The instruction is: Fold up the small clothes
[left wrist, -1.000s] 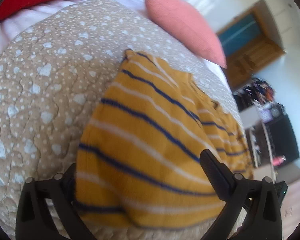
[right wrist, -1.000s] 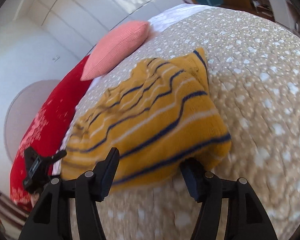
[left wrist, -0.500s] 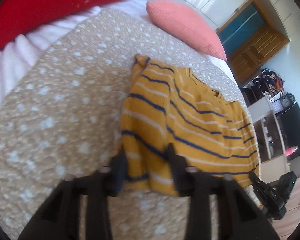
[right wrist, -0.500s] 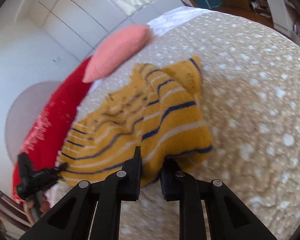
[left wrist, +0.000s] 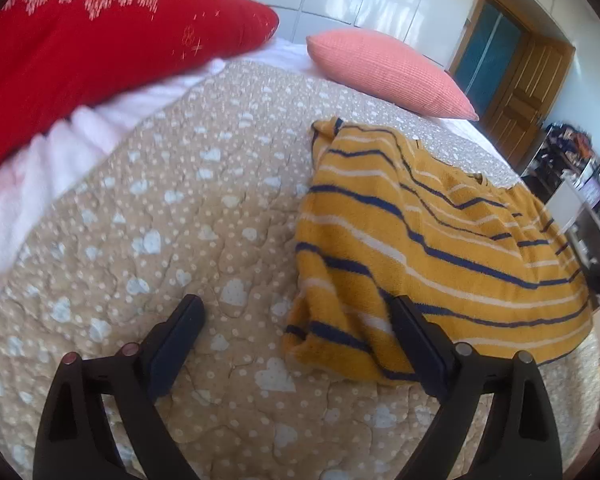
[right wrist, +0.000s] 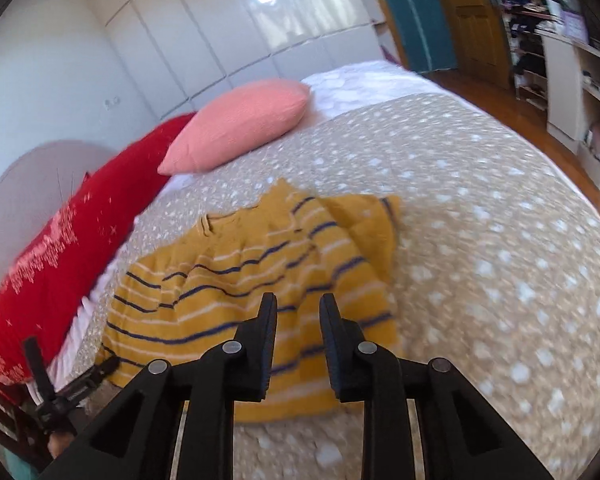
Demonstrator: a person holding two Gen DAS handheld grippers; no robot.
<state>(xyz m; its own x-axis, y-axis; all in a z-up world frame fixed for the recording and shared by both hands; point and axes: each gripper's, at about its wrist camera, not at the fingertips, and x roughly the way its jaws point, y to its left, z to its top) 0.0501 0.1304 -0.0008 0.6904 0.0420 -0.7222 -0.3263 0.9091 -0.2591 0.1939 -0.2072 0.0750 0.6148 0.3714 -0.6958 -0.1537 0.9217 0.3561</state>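
Note:
A small yellow sweater (left wrist: 428, 248) with navy and white stripes lies on the bed, its sleeves folded in; it also shows in the right wrist view (right wrist: 260, 276). My left gripper (left wrist: 296, 316) is open wide and empty, above the quilt at the sweater's near left corner, its right finger over the hem. My right gripper (right wrist: 298, 308) is partly open and empty, lifted above the sweater's near hem. The left gripper (right wrist: 60, 392) also shows at the lower left of the right wrist view.
The bed has a tan quilt (left wrist: 160, 208) with white hearts and dots. A red pillow (left wrist: 80, 40) and a pink pillow (left wrist: 384, 68) lie at the head. A wooden door (right wrist: 472, 12) and shelves (right wrist: 572, 60) stand beyond the bed's right side.
Both grippers closed on the sweater's hem half a second ago, then let go. The left one has opened wide and shifted left; the right one has opened a little and lifted back.

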